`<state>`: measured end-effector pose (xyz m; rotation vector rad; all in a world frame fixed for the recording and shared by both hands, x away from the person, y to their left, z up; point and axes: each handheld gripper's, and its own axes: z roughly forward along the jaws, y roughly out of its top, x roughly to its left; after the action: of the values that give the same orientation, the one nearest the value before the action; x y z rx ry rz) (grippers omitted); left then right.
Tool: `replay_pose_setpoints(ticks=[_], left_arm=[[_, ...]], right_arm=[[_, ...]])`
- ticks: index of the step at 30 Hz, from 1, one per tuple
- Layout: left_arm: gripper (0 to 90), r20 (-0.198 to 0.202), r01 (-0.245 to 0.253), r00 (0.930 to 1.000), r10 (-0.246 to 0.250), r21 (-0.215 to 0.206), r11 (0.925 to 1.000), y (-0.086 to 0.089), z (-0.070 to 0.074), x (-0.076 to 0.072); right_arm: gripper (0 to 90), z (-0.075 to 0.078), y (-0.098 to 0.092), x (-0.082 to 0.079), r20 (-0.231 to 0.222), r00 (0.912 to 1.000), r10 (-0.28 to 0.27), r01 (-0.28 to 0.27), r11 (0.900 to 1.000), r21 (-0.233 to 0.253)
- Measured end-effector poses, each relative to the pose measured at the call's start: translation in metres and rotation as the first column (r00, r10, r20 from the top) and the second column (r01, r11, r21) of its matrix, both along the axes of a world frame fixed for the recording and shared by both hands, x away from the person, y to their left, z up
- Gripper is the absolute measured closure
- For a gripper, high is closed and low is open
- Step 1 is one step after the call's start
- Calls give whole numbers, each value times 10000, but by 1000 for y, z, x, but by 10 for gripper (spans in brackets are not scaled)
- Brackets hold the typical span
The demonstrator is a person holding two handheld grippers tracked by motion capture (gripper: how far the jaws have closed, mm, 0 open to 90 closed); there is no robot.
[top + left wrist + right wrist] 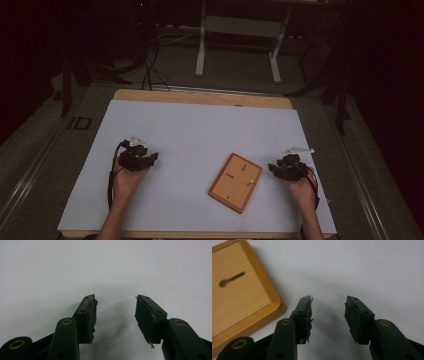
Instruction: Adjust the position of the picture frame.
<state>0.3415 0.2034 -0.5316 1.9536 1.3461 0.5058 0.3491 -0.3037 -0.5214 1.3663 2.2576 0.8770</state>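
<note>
Your right gripper [328, 317] sits low over the pale table sheet [190, 130] with its jaws spread wide and nothing between them, and the wooden board [239, 290], the one with the keyhole slot cut in its face, lies flat just beside its left jaw, apart from it. From the high view that board [235, 182] rests at an angle on the sheet between your two hands, nearer the right one. Your left gripper [115, 315] is well apart from it, jaws spread too, gripping nothing above bare sheet.
</note>
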Motion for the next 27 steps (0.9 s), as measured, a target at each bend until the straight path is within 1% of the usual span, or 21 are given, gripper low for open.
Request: replay_pose_setpoints(ticks=[2, 3, 4, 6, 8, 11, 12, 14, 16, 17, 20, 23, 25, 27], left_arm=[[530, -15, 43, 10000, -43, -18, 10000, 0, 1, -1], [530, -15, 43, 10000, -43, -18, 10000, 0, 1, -1], [545, 115, 204, 9997, -202, -173, 9996, -1, 3, -3], [546, 120, 277, 9996, -274, -221, 9994, -2, 4, -4], [545, 102, 409, 9991, -406, -273, 9988, -3, 5, -5], [540, 187, 544, 9984, -541, -165, 9984, -6, 6, -6], [536, 209, 569, 9982, -567, -132, 9983, -6, 6, -7], [531, 196, 608, 9980, -607, -53, 9981, -8, 6, -8], [526, 126, 746, 9971, -745, -79, 9972, -8, 6, -8], [526, 145, 793, 9968, -792, -72, 9968, -9, 6, -8], [526, 158, 905, 9958, -904, -48, 9959, -11, 6, -8], [517, 129, 911, 9958, -911, -20, 9958, -13, 6, -8], [509, 69, 903, 9959, -903, 12, 9959, -12, 5, -7], [508, 9, 859, 9963, -859, -15, 9963, -11, 5, -7]], right_arm=[[558, 0, 1, -2, -44, 9999, 106, -106, 9999, -64], [561, 0, 2, -4, -89, 9995, 294, -296, 9994, -168], [572, 1, 4, -8, -167, 9981, 588, -593, 9977, -328], [572, 2, 5, -11, -140, 9967, 794, -799, 9963, -318], [571, 3, 5, -15, -193, 9953, 954, -957, 9953, -174], [571, 5, 8, -20, -216, 9934, 1131, -1135, 9934, -183], [573, 6, 9, -22, -185, 9911, 1321, -1324, 9911, -159], [584, 7, 14, -27, -91, 9882, 1526, -1527, 9881, -183], [607, 8, 17, -32, 55, 9850, 1722, -1720, 9849, -210], [640, 10, 19, -35, 220, 9827, 1837, -1831, 9828, -241], [718, 13, 25, -44, 518, 9734, 2233, -2223, 9747, -242], [773, 16, 28, -49, 645, 9681, 2420, -2412, 9703, -211], [780, 16, 29, -50, 651, 9648, 2548, -2542, 9670, -177], [754, 15, 30, -51, 613, 9607, 2709, -2708, 9626, -94]])
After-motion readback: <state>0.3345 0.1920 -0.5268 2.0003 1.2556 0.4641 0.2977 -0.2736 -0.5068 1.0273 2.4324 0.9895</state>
